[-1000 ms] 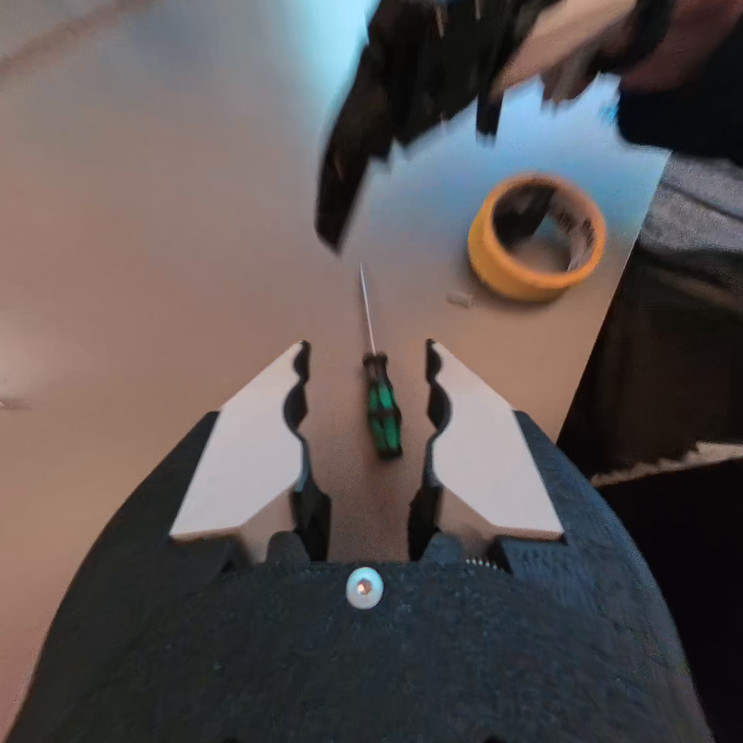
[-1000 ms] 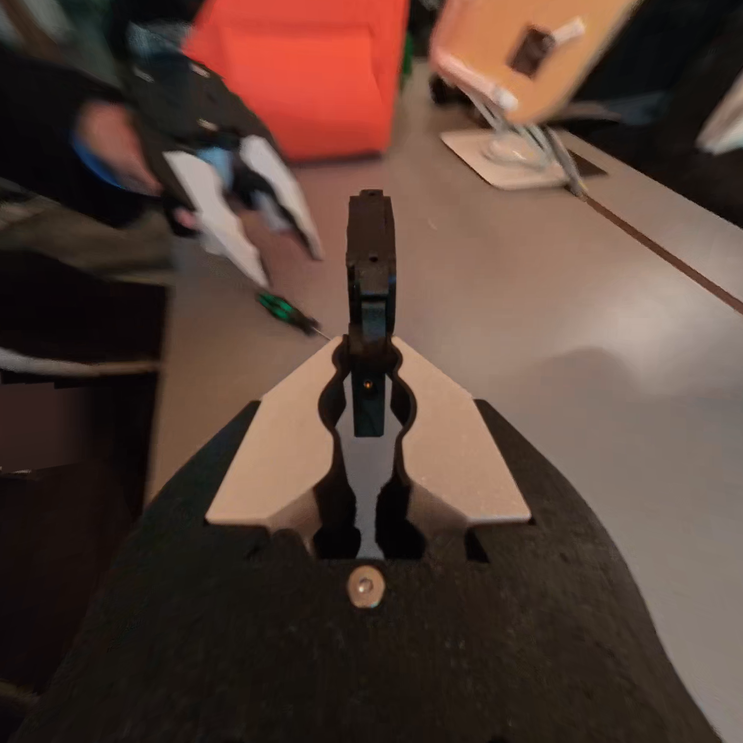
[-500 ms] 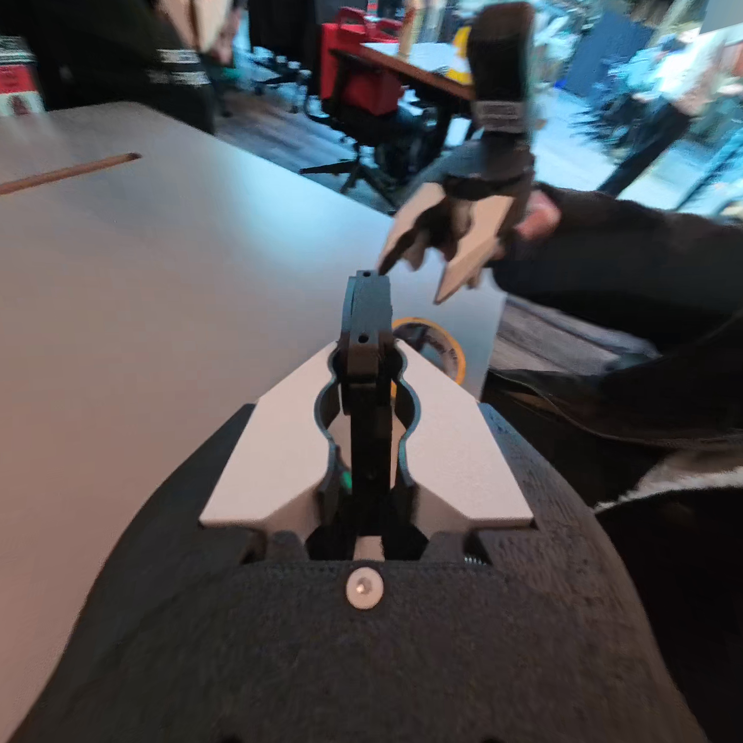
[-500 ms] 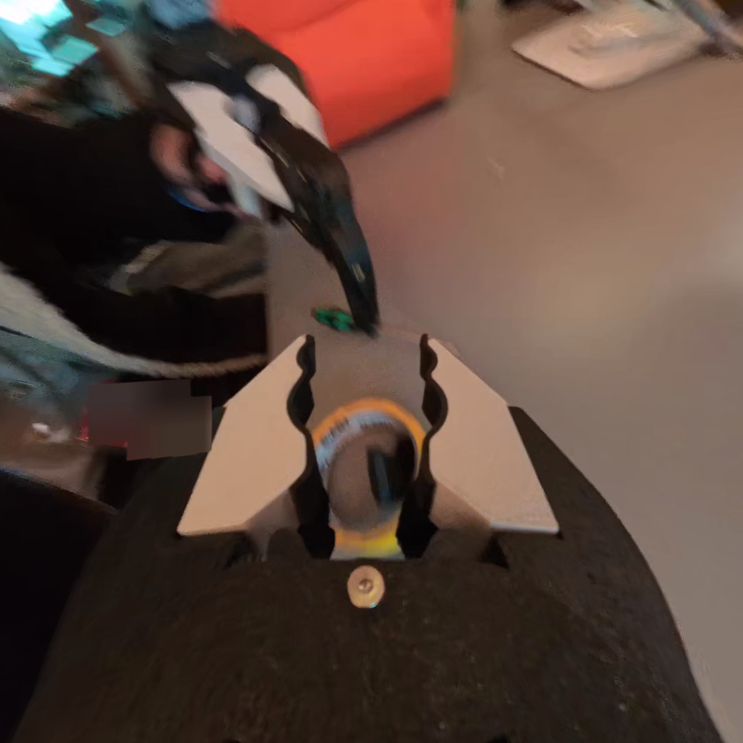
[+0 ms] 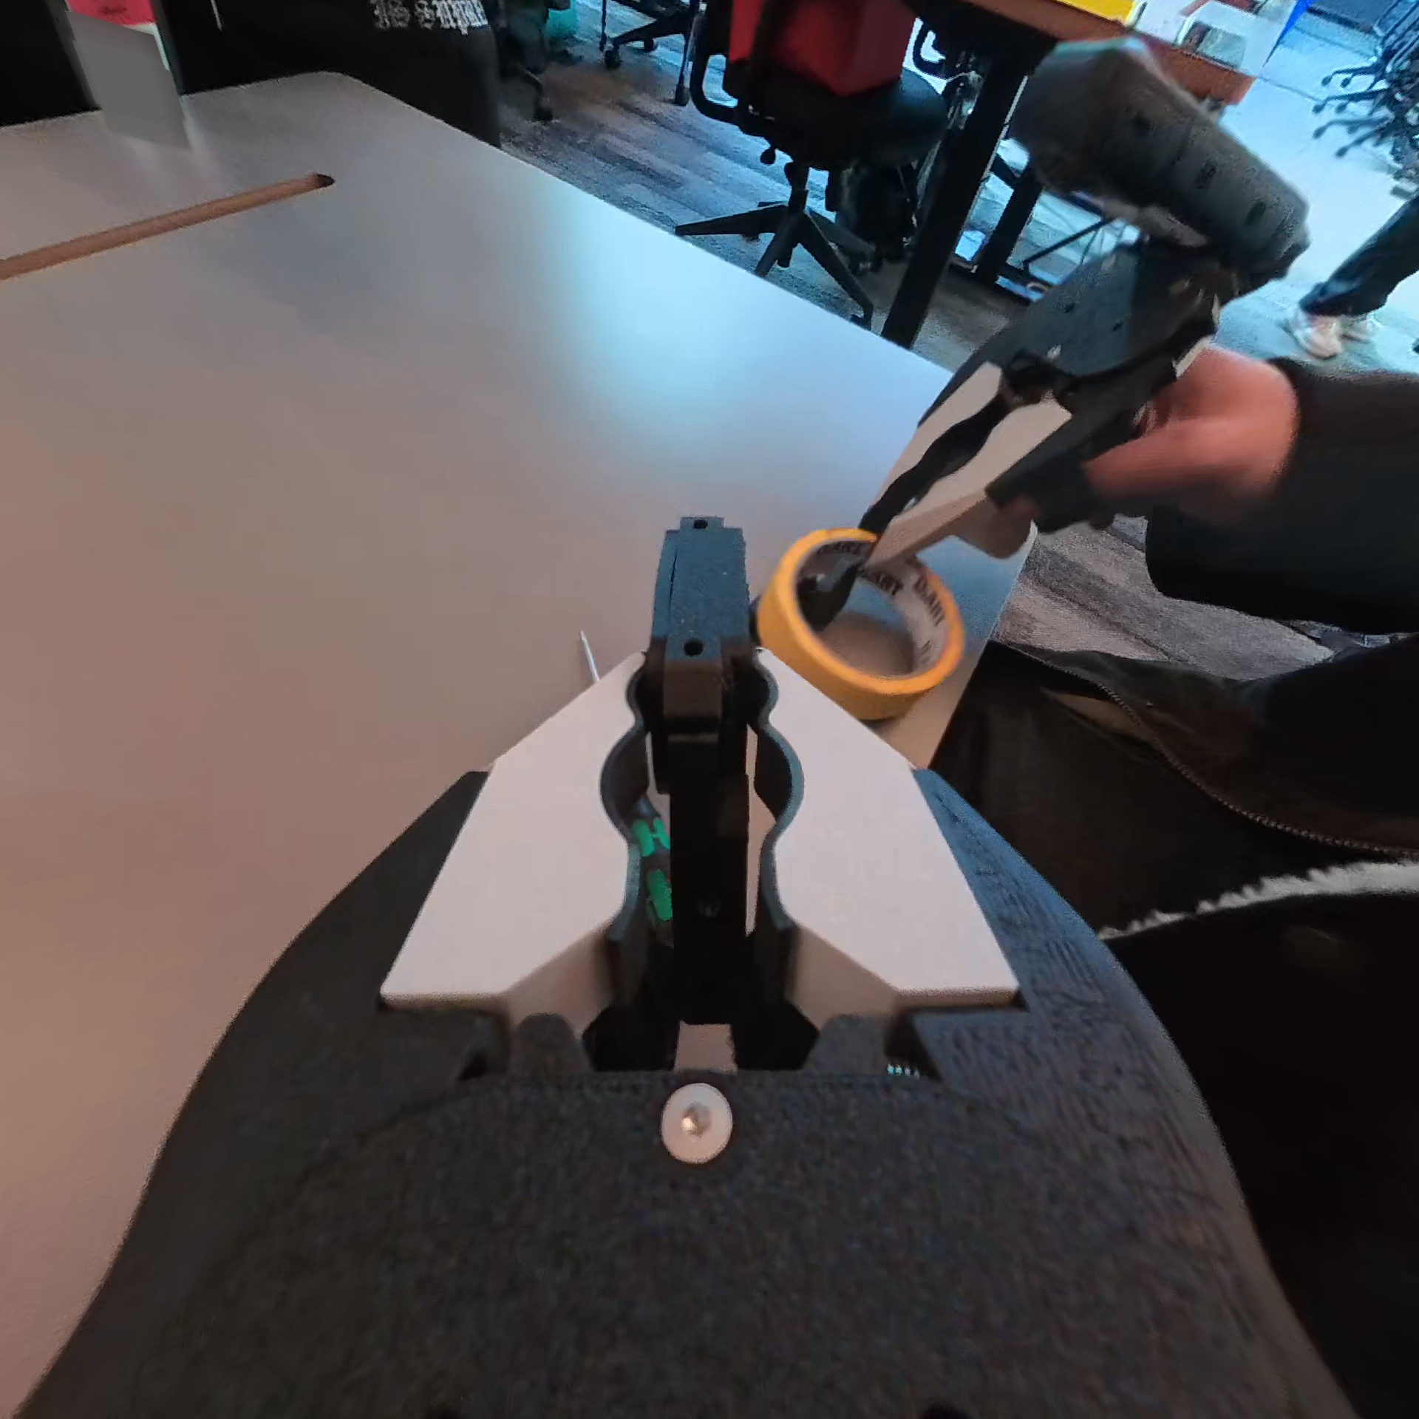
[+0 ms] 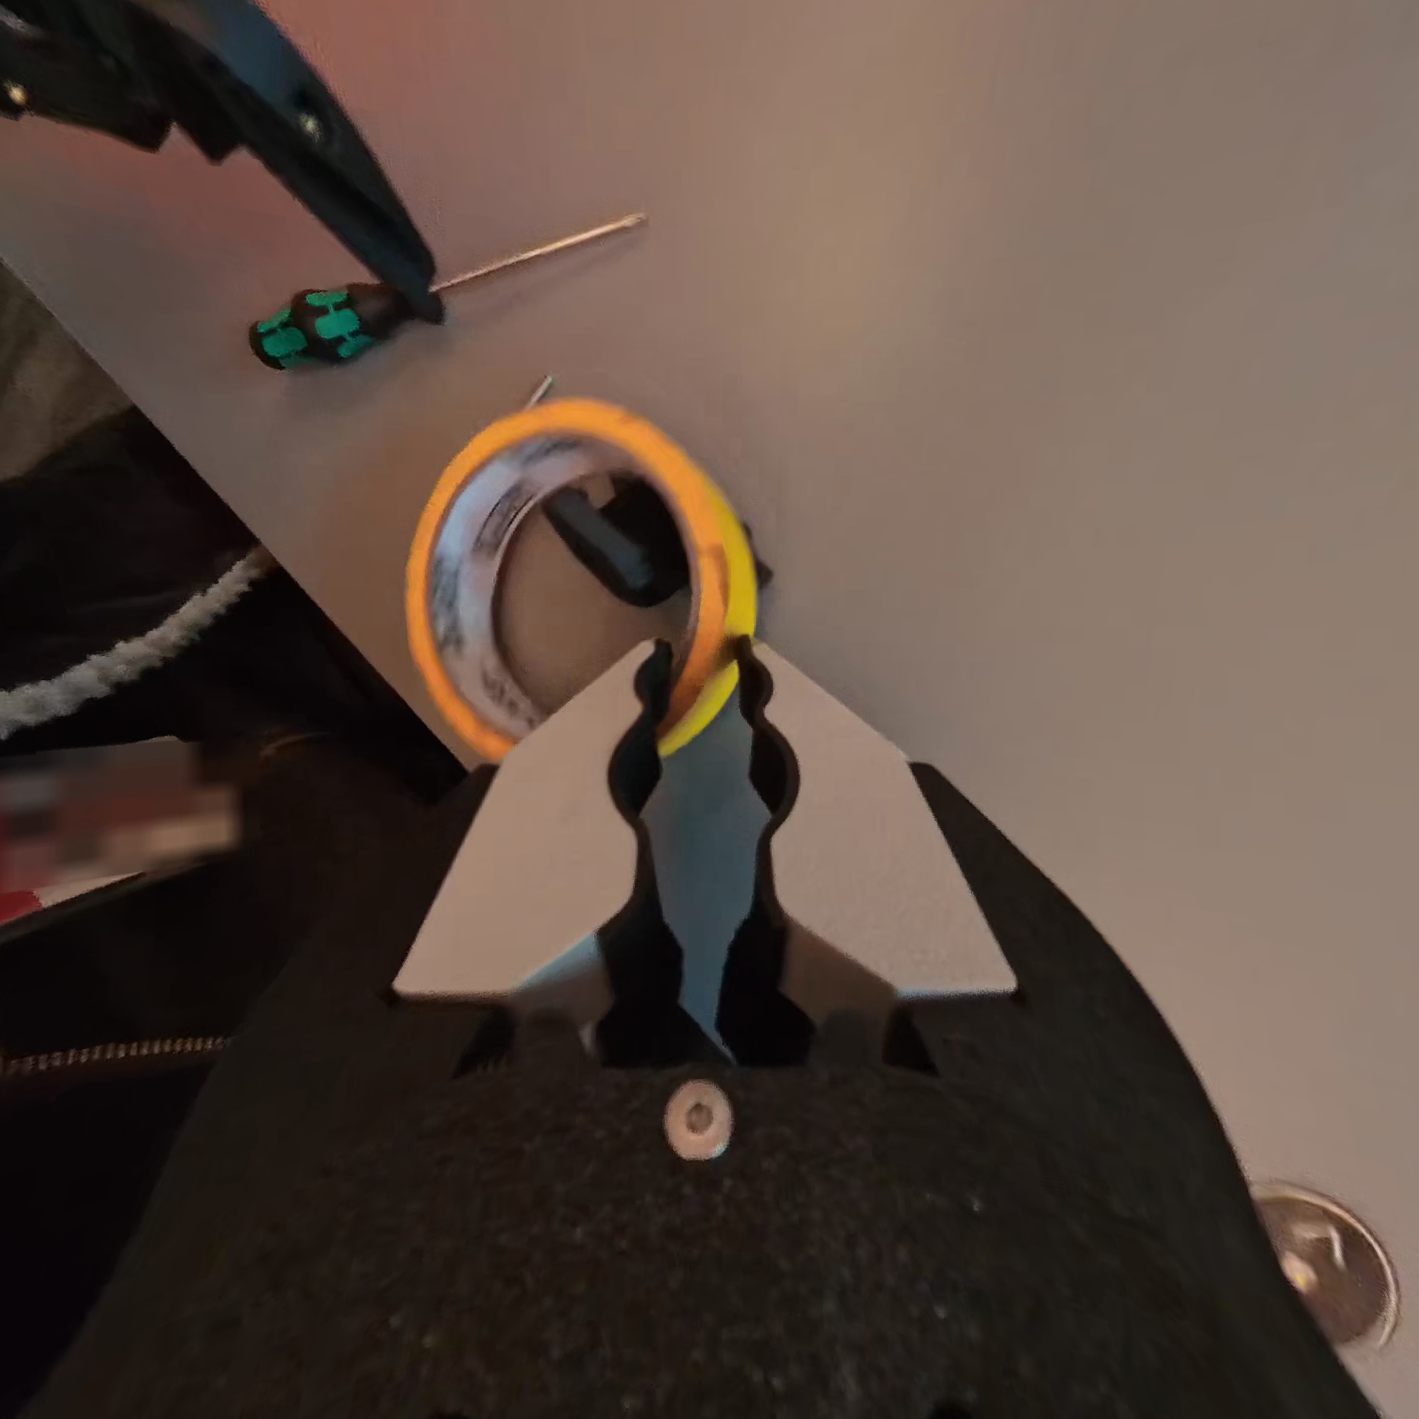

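While left gripper point(image 5: 699, 583) is clenched on the green-and-black-handled screwdriver point(image 6: 322, 329) near the grey bench point(image 5: 307, 461) edge, right gripper point(image 6: 702, 653) grasps the yellow tape roll's point(image 6: 722, 606) wall.

Each gripper is made of rough black plastic with two pale grey wedge-shaped fingers point(image 5: 537, 860), wavy black on the inside. A round silver screw point(image 5: 696, 1126) is seen at lower middle. A dark sleeve point(image 5: 1351, 491) is worn at the right.
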A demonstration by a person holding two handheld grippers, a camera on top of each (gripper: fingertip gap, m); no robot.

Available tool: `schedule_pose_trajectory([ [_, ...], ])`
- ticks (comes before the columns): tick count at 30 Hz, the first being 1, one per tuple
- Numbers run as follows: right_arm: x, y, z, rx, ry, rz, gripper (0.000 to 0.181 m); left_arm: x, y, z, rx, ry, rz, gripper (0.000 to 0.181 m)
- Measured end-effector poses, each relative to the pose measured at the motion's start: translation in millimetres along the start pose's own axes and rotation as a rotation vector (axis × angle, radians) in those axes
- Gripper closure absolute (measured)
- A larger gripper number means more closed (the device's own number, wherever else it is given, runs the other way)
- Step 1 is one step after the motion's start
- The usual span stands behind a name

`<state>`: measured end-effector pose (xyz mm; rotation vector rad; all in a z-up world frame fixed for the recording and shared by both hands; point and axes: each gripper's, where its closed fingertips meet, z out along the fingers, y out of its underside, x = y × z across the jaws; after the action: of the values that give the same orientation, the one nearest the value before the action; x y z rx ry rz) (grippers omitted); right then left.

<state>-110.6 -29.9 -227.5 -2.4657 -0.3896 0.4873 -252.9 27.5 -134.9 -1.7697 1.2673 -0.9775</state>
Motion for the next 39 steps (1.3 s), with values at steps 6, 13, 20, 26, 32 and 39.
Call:
schedule_pose_trajectory([
  [6, 6, -35, -36, 0.097, 0.042, 0.157, 0.174, -6, 9, -5, -0.033, -0.01, -0.005, 0.16],
  [13, 89, -103, 2, 0.109, 0.15, 0.193, 0.174, -4, 22, -1, -0.085, -0.011, -0.032, 0.16],
  [20, 122, -117, 62, -0.002, 0.251, 0.081, 0.174, -10, 23, -6, -0.087, -0.039, 0.003, 0.159],
  [26, 128, -108, 36, 0.026, 0.341, -0.037, 0.147, -3, 22, -5, -0.075, -0.005, 0.023, 0.159],
  [32, -58, -54, -43, 0.198, -0.283, -0.244, 0.141, -3, 22, -5, -0.079, -0.012, 0.045, 0.159],
  [39, -92, 46, -9, -0.117, -0.278, -0.508, 0.15, 10, 18, 0, -0.064, 0.036, 0.054, 0.159],
])
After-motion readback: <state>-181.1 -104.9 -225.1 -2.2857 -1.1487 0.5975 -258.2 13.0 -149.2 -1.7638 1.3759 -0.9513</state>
